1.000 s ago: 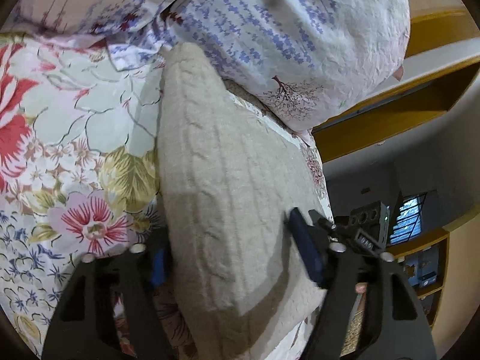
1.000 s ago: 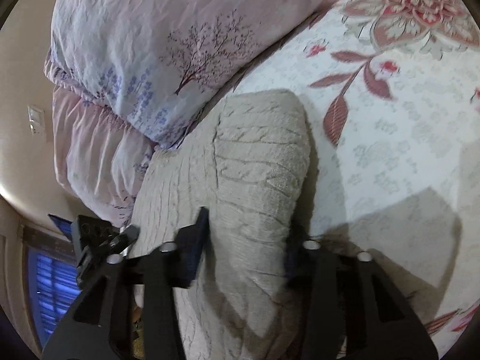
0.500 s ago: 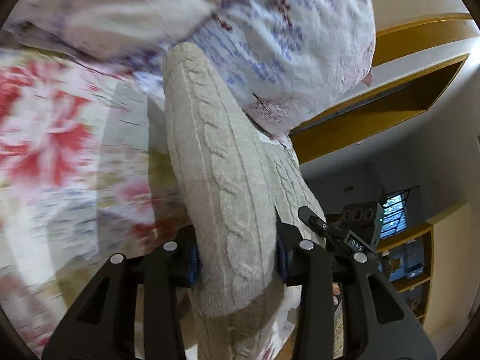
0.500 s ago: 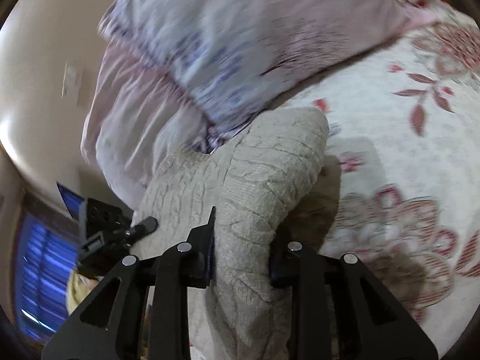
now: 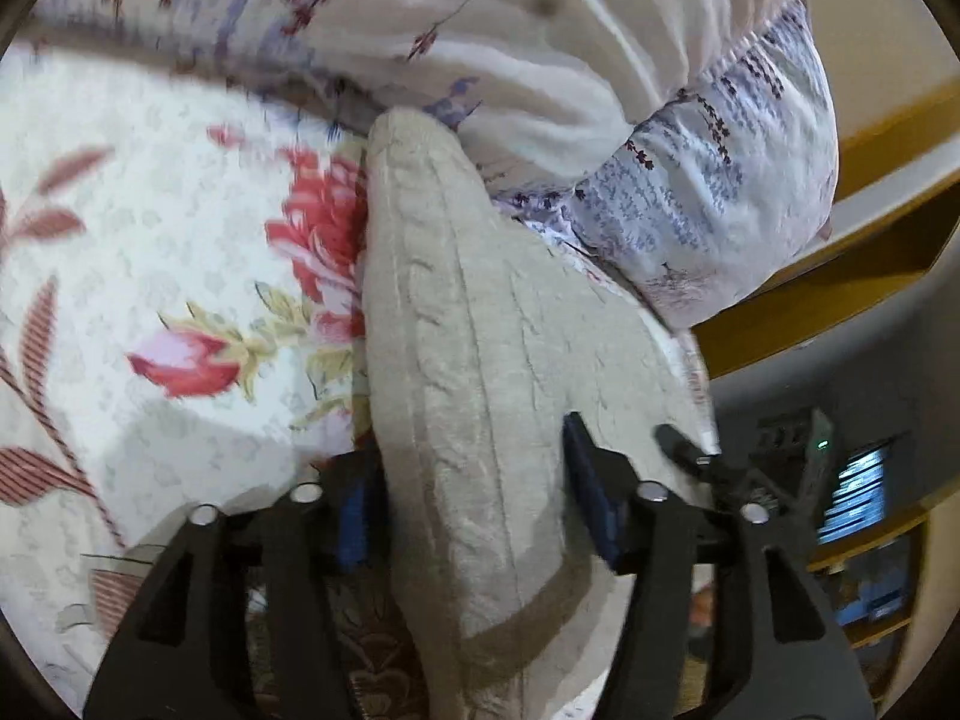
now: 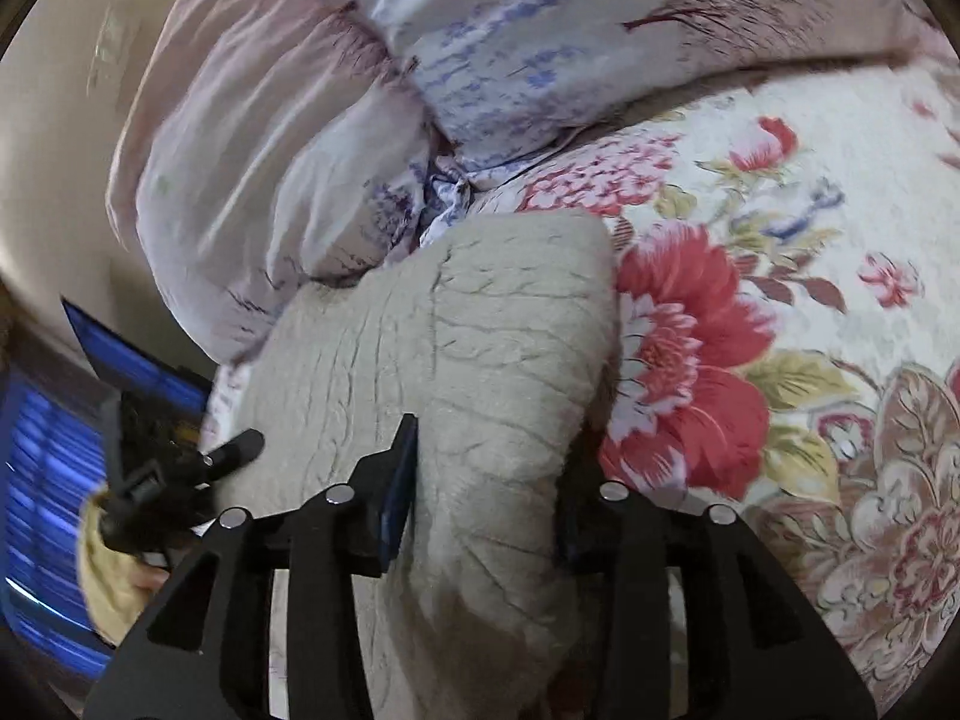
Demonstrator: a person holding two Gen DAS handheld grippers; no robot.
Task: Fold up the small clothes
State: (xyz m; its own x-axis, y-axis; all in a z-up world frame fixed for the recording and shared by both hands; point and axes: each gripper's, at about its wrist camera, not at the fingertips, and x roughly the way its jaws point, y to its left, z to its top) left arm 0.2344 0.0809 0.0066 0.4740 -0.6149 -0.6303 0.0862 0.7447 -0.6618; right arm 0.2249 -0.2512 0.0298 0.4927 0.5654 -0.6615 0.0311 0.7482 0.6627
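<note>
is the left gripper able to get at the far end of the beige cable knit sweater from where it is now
Probably not directly: the left gripper straddles the beige cable knit sweater at its near end, while the far end butts against the lilac printed pillow, out beyond the fingers.

The beige knit sweater [image 5: 480,372] runs off the bottom edge, and the floral bedspread [image 5: 150,252] is motion-blurred.

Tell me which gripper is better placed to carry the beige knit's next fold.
Right, marginally: the right gripper straddles the knit garment beside open bedspread, while the left gripper's end of it crowds against the pillow. Whether either is clamped is unclear.
</note>
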